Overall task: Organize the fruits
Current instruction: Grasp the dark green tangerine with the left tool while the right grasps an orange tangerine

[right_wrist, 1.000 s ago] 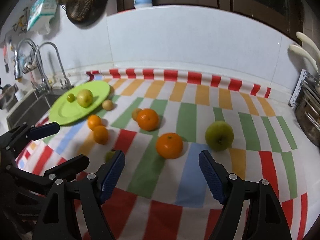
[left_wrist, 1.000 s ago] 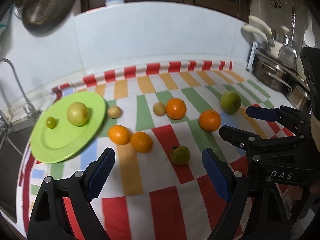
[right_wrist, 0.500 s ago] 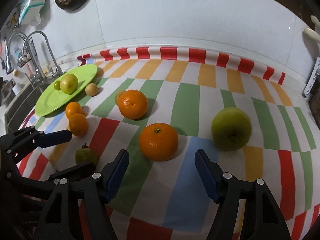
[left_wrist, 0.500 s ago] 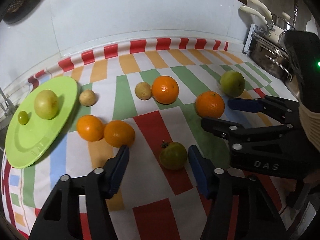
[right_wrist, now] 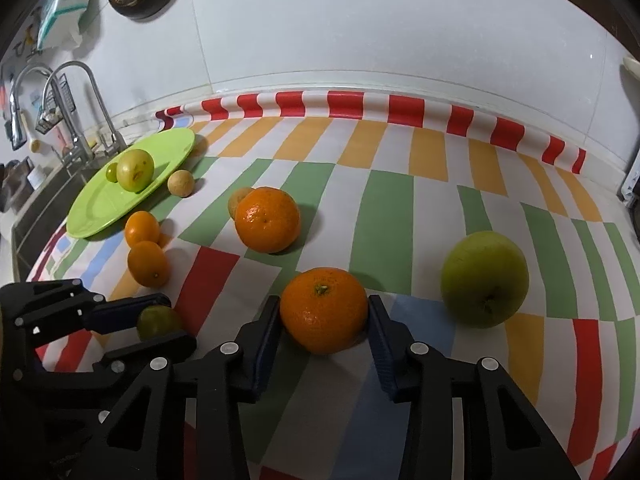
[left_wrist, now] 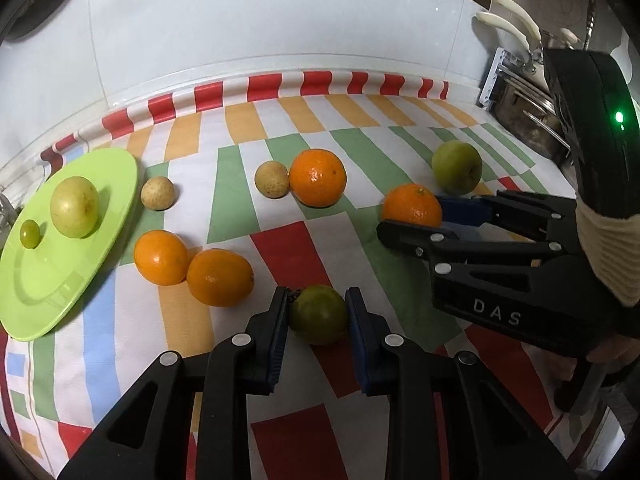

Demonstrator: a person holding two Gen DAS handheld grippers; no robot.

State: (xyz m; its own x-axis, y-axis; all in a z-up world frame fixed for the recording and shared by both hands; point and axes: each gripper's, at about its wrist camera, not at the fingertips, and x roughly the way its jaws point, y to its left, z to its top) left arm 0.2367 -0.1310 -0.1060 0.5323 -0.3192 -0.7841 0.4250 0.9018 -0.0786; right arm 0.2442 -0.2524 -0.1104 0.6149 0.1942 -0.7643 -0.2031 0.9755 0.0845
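Both tools have come down and their jaws have just been closing: the left tool (left_wrist: 317, 314) now clamps the green fruit (left_wrist: 318, 313) (lower centre), the right tool (right_wrist: 323, 314) the orange (right_wrist: 323, 309).

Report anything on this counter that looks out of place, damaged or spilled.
Nothing is spilled or visibly damaged. Only two fruits sit on the green plate; the rest lie loose across the striped cloth. One oddity: a dull green tangerine-like fruit among bright orange ones.
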